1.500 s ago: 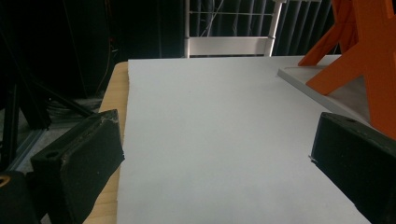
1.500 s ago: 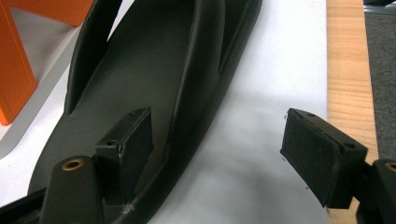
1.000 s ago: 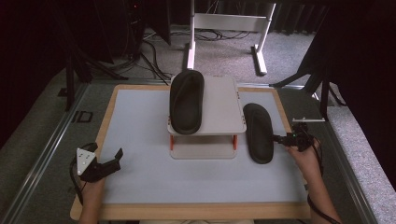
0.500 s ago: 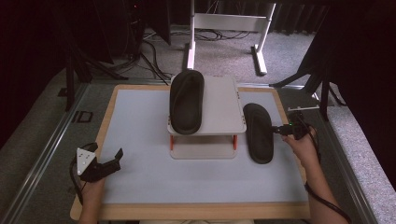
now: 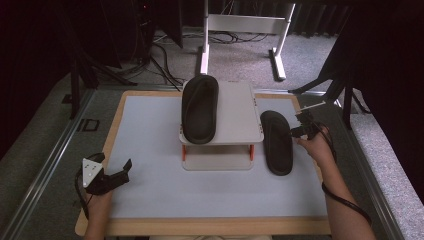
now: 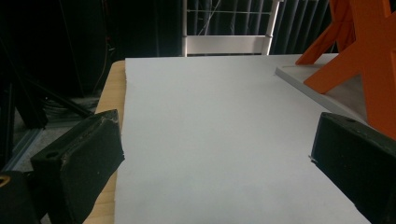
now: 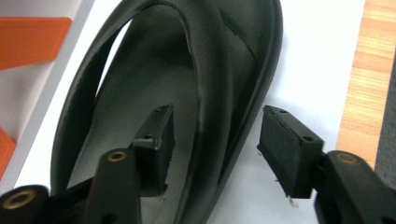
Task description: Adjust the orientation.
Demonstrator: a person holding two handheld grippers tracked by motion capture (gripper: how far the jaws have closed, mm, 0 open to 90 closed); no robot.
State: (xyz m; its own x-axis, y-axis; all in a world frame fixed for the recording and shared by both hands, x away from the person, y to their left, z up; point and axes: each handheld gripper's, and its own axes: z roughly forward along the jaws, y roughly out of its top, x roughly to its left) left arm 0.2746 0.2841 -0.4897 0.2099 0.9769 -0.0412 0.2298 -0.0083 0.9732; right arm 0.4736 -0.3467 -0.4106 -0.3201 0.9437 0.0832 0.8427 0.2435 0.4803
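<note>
The right gripper [image 7: 212,140] is spread open astride the slipper [image 5: 276,141] rim at 3 o'clock of the surface [image 5: 150,200]. The left gripper [image 5: 120,172], released, is held at 8 o'clock over open mat.

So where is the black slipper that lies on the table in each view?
High view: the slipper on the table lies right of the stand, beside the right gripper.
Left gripper view: not in it.
Right gripper view: the slipper rises between the open jaws, one jaw inside it.
Shared landmark: the stand's orange legs.
</note>
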